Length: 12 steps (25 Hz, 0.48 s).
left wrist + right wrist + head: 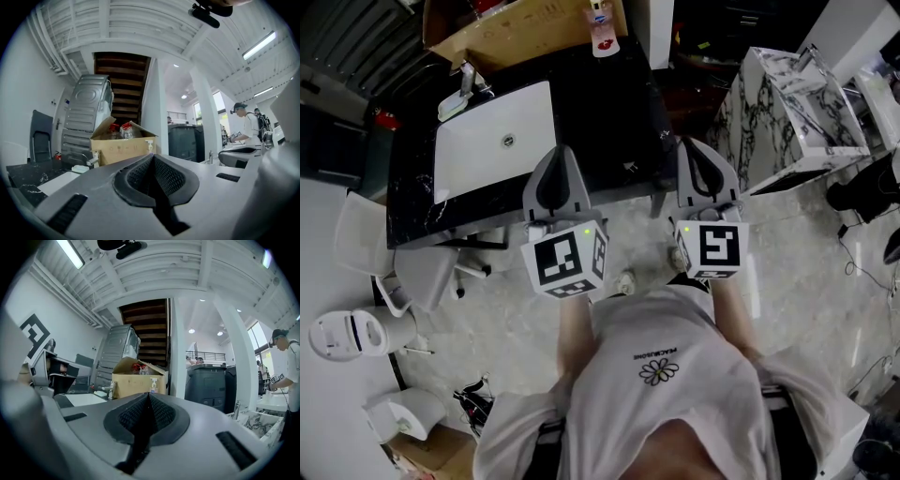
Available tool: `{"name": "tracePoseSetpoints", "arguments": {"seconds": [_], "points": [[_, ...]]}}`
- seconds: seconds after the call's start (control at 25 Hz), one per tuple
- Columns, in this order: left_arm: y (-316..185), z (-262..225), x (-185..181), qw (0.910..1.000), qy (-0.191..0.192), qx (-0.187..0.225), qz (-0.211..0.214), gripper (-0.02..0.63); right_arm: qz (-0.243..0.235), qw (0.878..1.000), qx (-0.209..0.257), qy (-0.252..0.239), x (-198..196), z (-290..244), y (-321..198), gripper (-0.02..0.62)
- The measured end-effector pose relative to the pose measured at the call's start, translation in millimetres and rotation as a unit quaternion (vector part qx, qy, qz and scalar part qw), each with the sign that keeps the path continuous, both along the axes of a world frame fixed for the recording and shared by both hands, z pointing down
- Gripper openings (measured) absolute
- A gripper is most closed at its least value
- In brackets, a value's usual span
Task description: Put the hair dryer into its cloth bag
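No hair dryer or cloth bag shows in any view. In the head view both grippers are held level, side by side, at the near edge of a black counter (609,103). My left gripper (560,155) points over the counter beside the white sink basin (492,145). Its jaws (152,158) are shut, pads together with nothing between them. My right gripper (699,145) sits at the counter's right corner. Its jaws (147,395) are also shut and empty.
An open cardboard box (520,28) with red-capped bottles (119,131) and a pump bottle (600,33) stand at the counter's far side. A marble-patterned unit (787,112) is to the right. White toilets (356,333) sit on the floor at left. A person (246,124) stands far right.
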<state>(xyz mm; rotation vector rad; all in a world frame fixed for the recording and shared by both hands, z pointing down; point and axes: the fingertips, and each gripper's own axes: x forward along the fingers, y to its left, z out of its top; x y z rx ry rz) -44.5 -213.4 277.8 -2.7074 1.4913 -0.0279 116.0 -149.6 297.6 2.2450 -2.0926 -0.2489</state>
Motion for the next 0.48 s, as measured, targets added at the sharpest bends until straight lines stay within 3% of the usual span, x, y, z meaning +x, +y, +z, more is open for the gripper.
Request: {"name": "tracePoseSetpoints", "arguments": {"seconds": [0.24,0.48], "points": [[-1.4,0.1,1.8,1.0,0.005,-0.003,-0.006,0.015,0.001,1.0,0.005,0.003,4.0,-2.3,-0.9,0.012],[-0.3,-3.8,3.1,0.9996,0.006,0.02,-0.02,0.015,-0.015,0.998,0.0,0.058,-2.7,-5.0,-1.1,0.012]]}}
